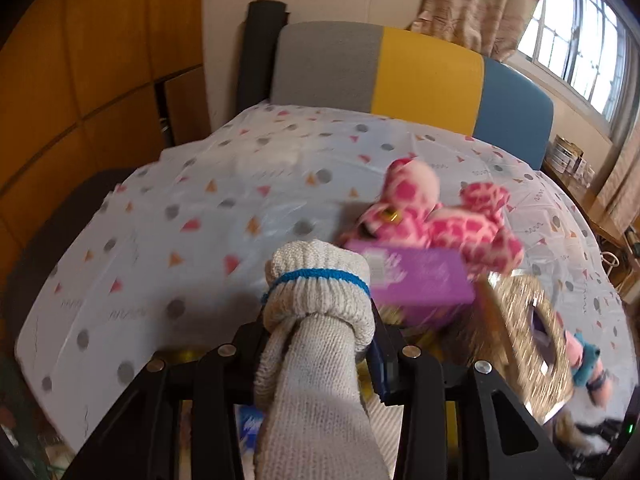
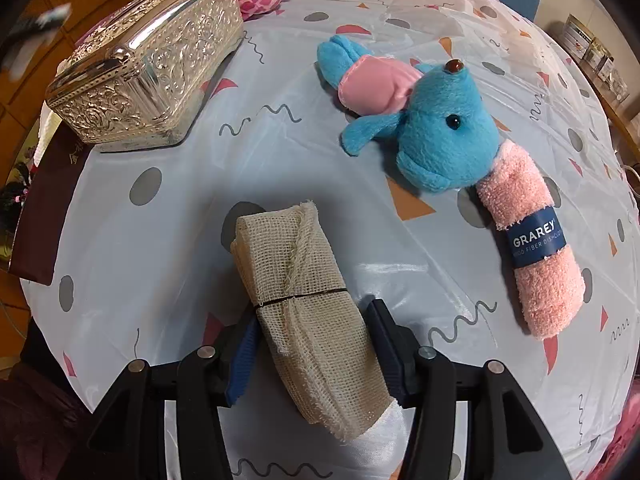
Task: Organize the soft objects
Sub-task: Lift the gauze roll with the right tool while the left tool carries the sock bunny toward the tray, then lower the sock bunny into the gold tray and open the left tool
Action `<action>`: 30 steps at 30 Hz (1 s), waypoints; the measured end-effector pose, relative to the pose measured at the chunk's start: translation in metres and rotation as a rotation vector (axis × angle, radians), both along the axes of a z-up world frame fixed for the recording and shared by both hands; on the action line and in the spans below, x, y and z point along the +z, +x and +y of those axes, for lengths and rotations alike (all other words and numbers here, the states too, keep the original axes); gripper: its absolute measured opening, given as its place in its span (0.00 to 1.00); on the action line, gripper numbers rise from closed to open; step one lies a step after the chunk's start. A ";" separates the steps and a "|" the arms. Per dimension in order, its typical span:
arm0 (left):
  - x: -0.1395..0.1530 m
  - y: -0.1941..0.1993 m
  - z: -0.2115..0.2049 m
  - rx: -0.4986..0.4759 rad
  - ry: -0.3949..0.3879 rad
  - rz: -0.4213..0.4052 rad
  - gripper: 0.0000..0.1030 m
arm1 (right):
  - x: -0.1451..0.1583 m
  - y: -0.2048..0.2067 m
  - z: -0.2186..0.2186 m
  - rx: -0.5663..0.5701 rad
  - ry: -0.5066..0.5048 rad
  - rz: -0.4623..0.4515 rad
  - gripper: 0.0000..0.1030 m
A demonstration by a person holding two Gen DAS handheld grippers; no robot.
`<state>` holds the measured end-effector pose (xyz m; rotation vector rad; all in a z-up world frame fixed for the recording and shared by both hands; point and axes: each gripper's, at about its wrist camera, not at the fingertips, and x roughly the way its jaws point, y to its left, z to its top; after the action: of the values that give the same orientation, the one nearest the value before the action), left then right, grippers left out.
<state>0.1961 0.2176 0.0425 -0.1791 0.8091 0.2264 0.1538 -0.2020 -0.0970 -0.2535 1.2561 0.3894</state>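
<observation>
Low in both frames: left gripper [image 1: 320,344] clamps a rolled glove [image 1: 316,300]; right gripper [image 2: 312,344] stands slack, jaws apart around the gauze roll [image 2: 304,304], which may slip free.

1. Left wrist view: the tablecloth [image 1: 168,216] lies bare from 9 to 12 o'clock, a wide passage.
2. From 1 to 3 o'clock the pink spotted plush [image 1: 440,220], purple box [image 1: 420,280] and, though blurred, seemingly a gold metal box [image 1: 524,344] crowd the way.
3. Right wrist view: the metal box [image 2: 152,68] blocks 10 o'clock; the blue plush [image 2: 436,136] and pink rolled cloth [image 2: 540,264] block 1 to 3 o'clock.
4. An open lane runs between them toward 12 o'clock.
</observation>
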 end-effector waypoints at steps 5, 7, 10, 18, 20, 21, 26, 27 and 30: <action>-0.013 -0.059 0.020 0.015 -0.027 -0.004 0.39 | -0.004 0.000 0.000 -0.003 -0.004 -0.008 0.53; -0.021 -0.084 0.021 0.015 -0.025 0.002 0.39 | -0.003 -0.001 0.001 0.000 -0.011 -0.014 0.53; -0.033 -0.118 0.020 0.008 -0.030 0.005 0.39 | -0.003 -0.002 0.001 -0.002 -0.007 -0.014 0.53; -0.072 -0.182 0.016 0.045 -0.030 0.043 0.40 | -0.004 0.000 -0.002 -0.008 0.007 -0.011 0.55; -0.084 -0.188 0.015 0.056 -0.041 0.058 0.40 | -0.004 0.000 -0.002 -0.008 0.006 -0.020 0.56; -0.090 -0.189 0.015 0.061 -0.057 0.071 0.41 | -0.004 -0.001 -0.001 -0.008 0.005 -0.029 0.56; -0.114 -0.191 0.014 0.097 -0.084 0.103 0.45 | -0.004 -0.017 0.010 0.056 -0.062 -0.131 0.52; -0.113 -0.192 0.011 0.096 -0.057 0.090 0.48 | -0.004 -0.017 0.011 0.061 -0.060 -0.134 0.50; -0.114 -0.192 0.012 0.103 -0.068 0.083 0.59 | -0.004 -0.017 0.012 0.067 -0.057 -0.137 0.48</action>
<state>0.0041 0.2296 -0.0714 -0.2772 0.8917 0.3053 0.1366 -0.1899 -0.1008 -0.3659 1.1272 0.3877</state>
